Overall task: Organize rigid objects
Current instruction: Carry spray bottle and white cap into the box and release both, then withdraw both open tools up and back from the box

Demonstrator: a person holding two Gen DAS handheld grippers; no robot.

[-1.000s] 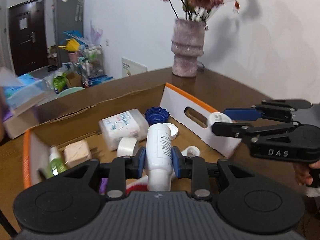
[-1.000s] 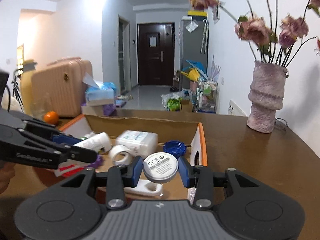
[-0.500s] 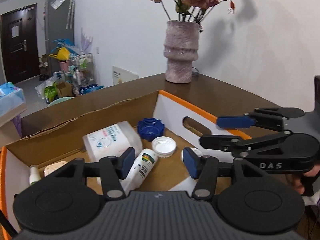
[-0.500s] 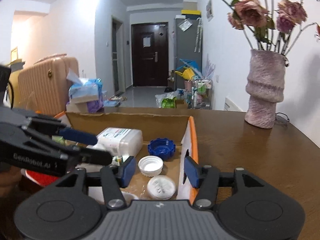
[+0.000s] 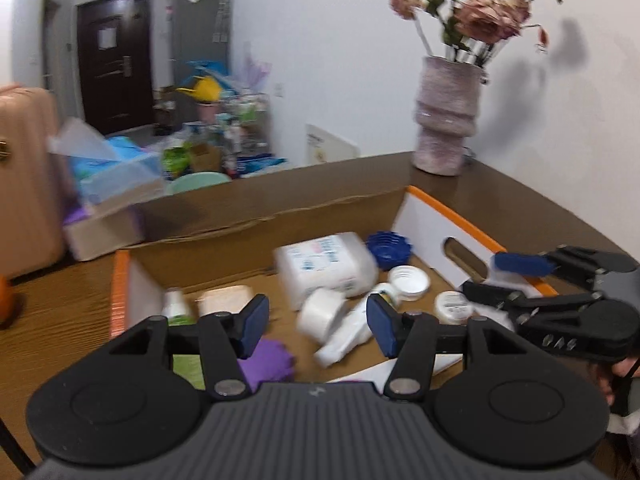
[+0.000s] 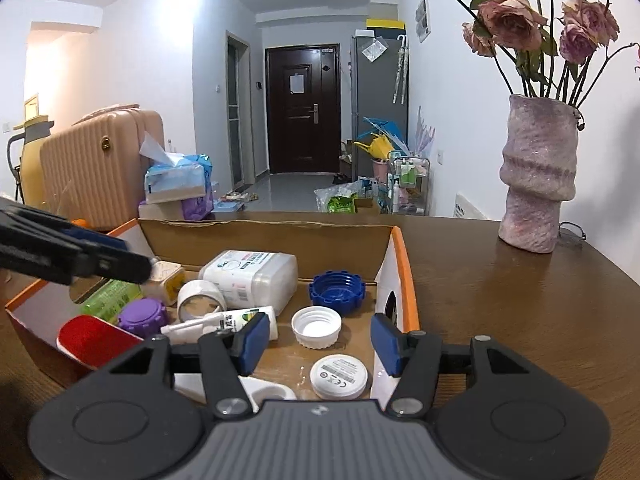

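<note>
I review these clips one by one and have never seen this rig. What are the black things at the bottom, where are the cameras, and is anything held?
No robot: a person holds a two-finger claw in each hand, each with a forward-looking fisheye camera. One picture looks along the left claw, the other along the right claw. Both are open and empty. Below them a cardboard box sits on a wooden table. Inside lie a white bottle, a round white disc, a blue cap, a white cap and a tape roll.
</note>
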